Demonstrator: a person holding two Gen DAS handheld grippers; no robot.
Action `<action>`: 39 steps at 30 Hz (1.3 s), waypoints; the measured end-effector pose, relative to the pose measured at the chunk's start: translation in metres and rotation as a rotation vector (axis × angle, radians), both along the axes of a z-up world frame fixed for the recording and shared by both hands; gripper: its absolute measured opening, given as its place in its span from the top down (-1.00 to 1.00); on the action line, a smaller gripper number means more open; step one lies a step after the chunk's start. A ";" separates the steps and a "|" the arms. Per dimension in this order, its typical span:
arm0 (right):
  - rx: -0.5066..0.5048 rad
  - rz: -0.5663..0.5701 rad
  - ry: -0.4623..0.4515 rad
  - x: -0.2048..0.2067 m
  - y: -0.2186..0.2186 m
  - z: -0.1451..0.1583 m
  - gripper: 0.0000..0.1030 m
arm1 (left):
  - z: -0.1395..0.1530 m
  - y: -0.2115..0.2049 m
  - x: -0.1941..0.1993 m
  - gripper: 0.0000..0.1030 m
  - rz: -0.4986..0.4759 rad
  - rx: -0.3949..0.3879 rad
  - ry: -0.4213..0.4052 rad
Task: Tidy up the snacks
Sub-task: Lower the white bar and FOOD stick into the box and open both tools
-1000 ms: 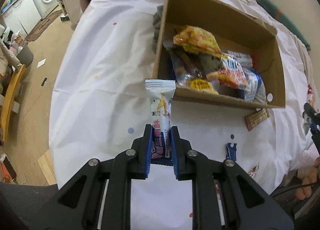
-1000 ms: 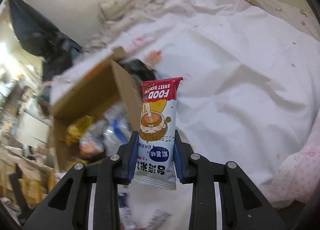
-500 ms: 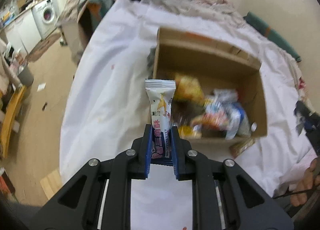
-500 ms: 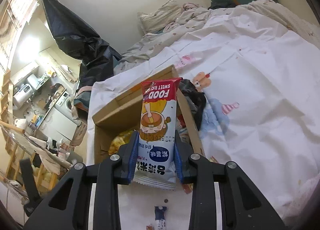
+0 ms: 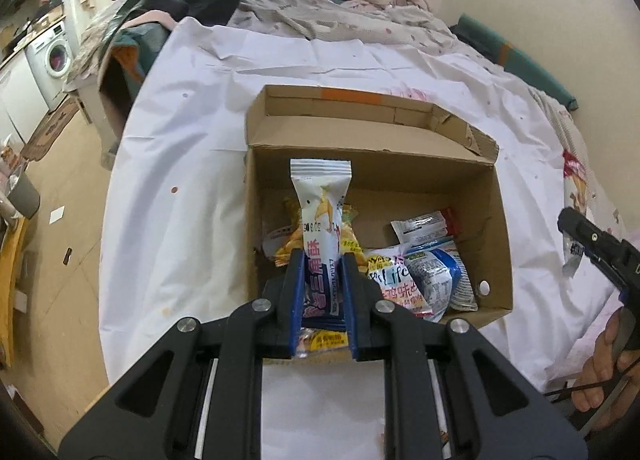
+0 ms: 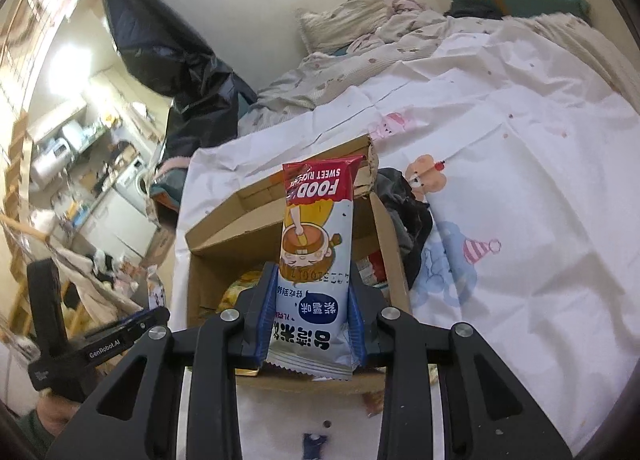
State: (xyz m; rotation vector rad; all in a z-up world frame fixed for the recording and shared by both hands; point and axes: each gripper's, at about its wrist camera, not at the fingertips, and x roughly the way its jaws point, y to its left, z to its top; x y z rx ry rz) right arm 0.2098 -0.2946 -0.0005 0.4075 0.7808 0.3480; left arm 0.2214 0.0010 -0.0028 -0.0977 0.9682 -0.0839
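Observation:
An open cardboard box (image 5: pixel 496 220) stands on the white bed sheet and holds several snack bags (image 5: pixel 424 276). My left gripper (image 5: pixel 322 288) is shut on a white snack bar (image 5: pixel 320 204) with a yellow print and holds it upright over the box's near left part. My right gripper (image 6: pixel 312 312) is shut on a red-topped "FOOD" rice snack pack (image 6: pixel 316 236), held upright above the near edge of the same box (image 6: pixel 208 264). The right gripper also shows at the right edge of the left wrist view (image 5: pixel 600 248).
A dark garment (image 6: pixel 408 212) lies against the box's right side. A small blue wrapper (image 6: pixel 314 440) lies on the sheet in front of the box. Pillows and a crumpled blanket (image 5: pixel 352 8) lie at the bed's far end. The floor and a washing machine (image 5: pixel 52 56) are at the left.
Both grippers have risen and tilted up, moving closer over the box. Each keeps its snack. The box now sits lower and more central in both views.

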 end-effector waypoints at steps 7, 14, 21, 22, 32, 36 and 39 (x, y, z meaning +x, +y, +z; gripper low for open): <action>-0.064 0.058 0.084 0.024 0.019 -0.029 0.36 | -0.026 -0.013 0.015 0.71 -0.033 0.024 0.007; -0.111 0.084 0.156 0.027 0.031 -0.049 0.36 | -0.044 -0.015 0.019 0.71 -0.071 0.076 0.013; -0.114 0.105 0.191 0.026 0.039 -0.060 0.36 | -0.048 -0.012 0.019 0.71 -0.036 0.035 0.021; -0.114 0.109 0.193 0.027 0.041 -0.060 0.36 | -0.048 -0.013 0.019 0.71 -0.037 0.037 0.017; -0.086 0.138 0.212 0.025 0.048 -0.063 0.33 | -0.051 -0.016 0.019 0.70 -0.045 0.029 0.025; -0.084 0.139 0.221 0.024 0.050 -0.065 0.31 | -0.051 -0.016 0.019 0.69 -0.045 0.027 0.026; -0.070 0.144 0.213 0.024 0.050 -0.064 0.31 | -0.051 -0.017 0.018 0.64 -0.047 0.024 0.026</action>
